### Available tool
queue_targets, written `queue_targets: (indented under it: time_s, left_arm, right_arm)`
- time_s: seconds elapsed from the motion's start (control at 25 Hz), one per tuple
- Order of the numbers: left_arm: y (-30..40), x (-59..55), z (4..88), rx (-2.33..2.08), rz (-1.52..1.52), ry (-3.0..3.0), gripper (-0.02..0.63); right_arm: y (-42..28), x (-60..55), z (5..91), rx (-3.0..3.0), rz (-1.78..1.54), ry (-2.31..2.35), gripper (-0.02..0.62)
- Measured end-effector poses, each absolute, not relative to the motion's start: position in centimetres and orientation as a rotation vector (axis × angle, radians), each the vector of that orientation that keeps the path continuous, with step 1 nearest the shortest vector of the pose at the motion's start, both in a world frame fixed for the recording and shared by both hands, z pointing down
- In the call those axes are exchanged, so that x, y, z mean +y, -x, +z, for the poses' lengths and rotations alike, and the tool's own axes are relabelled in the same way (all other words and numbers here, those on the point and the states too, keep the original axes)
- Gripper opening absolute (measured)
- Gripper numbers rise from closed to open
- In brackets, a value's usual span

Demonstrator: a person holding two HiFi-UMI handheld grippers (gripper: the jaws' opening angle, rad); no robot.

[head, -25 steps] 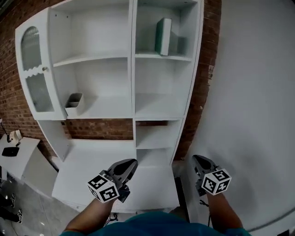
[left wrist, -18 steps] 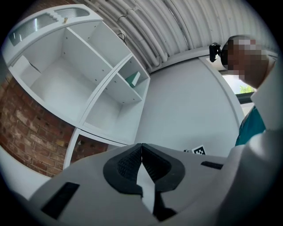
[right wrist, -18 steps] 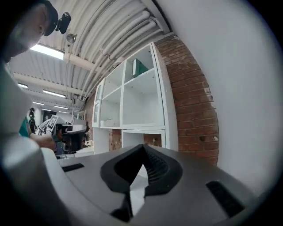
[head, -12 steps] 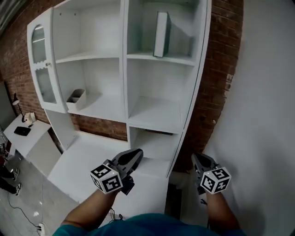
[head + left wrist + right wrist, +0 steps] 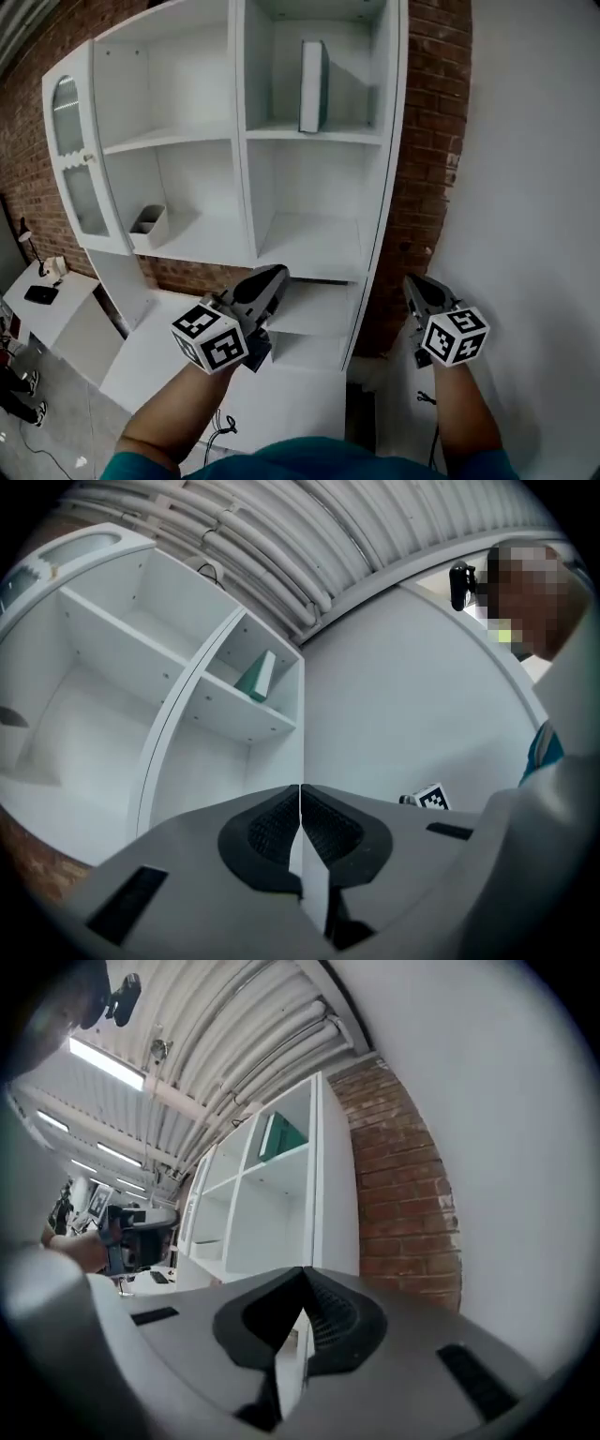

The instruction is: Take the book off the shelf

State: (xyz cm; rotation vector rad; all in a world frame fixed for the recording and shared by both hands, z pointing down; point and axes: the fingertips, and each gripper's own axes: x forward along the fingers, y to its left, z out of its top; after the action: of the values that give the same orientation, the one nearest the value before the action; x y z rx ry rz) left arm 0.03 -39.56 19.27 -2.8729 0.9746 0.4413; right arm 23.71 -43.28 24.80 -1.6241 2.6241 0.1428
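Note:
A teal-and-white book [image 5: 313, 86] stands upright, alone, in the top right compartment of the white shelf unit [image 5: 242, 178]. It also shows as a teal slab [image 5: 255, 677] in the left gripper view and as a book [image 5: 279, 1135] in the right gripper view. My left gripper [image 5: 275, 274] is held low in front of the shelf, far below the book, jaws shut with nothing between them. My right gripper [image 5: 411, 281] hangs near the brick wall at the shelf's right side, jaws shut and empty.
A small grey bin [image 5: 148, 224] sits on a left middle shelf. A glass-paned cabinet door [image 5: 73, 150] stands open at the left. A brick wall [image 5: 427, 141] and a white wall [image 5: 534, 187] are to the right. A low white desk [image 5: 42, 300] lies at lower left.
The view has tilted up and both grippers have risen a little towards the shelf. The book now sits nearer the middle of the head view. Both grippers stay shut.

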Motion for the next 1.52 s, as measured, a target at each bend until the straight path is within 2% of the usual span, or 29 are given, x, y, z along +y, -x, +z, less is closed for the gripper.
queue_targets:
  time_s: [0.56, 0.68, 0.8, 1.08, 1.52]
  left_arm:
    - [0.9, -40.0, 5.2, 1.006, 0.436, 2.640, 0.021]
    - [0.1, -40.2, 2.8, 1.004, 0.395, 2.612, 0.076]
    - [-1.1, -41.0, 0.9, 0.997, 0.315, 2.591, 0.161]
    - [-2.6, -44.4, -4.0, 1.101, 0.239, 2.569, 0.279]
    - [-4.7, -51.2, -9.4, 1.357, 0.129, 2.583, 0.325]
  right_arm:
    - [-22.6, -44.4, 11.2, 2.550, 0.483, 1.702, 0.021]
    - [-22.4, -44.8, 8.7, 2.531, 0.536, 1.708, 0.021]
    - [-22.3, -45.2, 6.4, 2.516, 0.579, 1.712, 0.021]
    - [-22.6, -45.4, 2.8, 2.493, 0.667, 1.724, 0.021]
    - [-24.7, -47.2, 1.7, 2.469, 0.672, 1.782, 0.021]
